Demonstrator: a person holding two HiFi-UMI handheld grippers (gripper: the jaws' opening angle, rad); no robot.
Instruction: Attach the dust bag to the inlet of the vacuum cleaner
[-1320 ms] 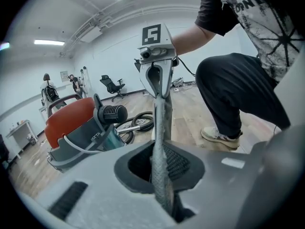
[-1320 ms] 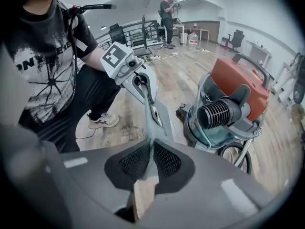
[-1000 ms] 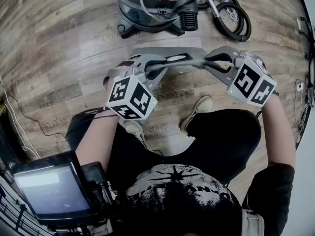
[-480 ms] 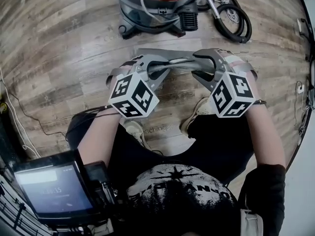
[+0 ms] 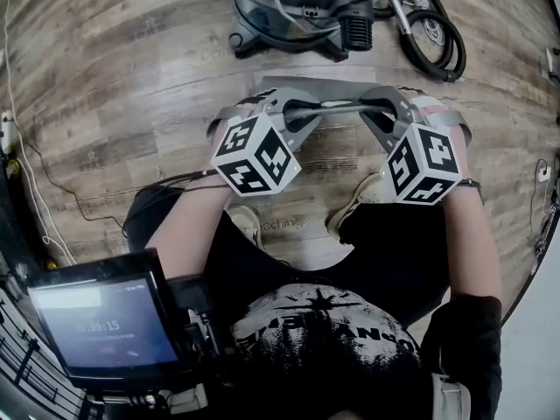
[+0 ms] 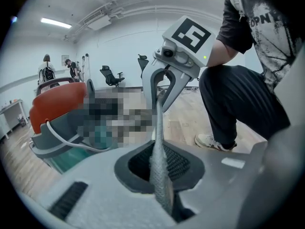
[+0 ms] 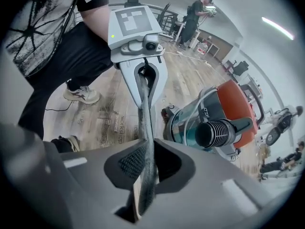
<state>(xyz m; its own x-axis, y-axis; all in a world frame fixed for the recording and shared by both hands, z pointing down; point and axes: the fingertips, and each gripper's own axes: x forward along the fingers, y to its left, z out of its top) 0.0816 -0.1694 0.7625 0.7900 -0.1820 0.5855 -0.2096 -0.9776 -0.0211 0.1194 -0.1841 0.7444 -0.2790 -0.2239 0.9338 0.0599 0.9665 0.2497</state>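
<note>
While left gripper (image 5: 296,115) clamps one edge of dust bag (image 5: 337,86), my right gripper (image 5: 378,112) has just been closing, now clenched on opposite edge. Bag stretched between, short of vacuum cleaner (image 5: 297,11). Step: carrying. Next: line bag opening onto ribbed inlet (image 7: 213,133), squarely.

two grippers (image 5: 297,115) (image 5: 378,112), one dust bag (image 5: 328,88), one vacuum cleaner (image 5: 293,11), one hose (image 5: 442,46).

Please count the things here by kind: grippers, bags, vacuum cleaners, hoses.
Flat grey fabric dust bag: 1
Grey two-jaw grippers: 2 (left gripper; right gripper, jaws just closed on the bag)
Grey vacuum cleaner with orange lid: 1
Black coiled hose: 1
Total: 5
</note>
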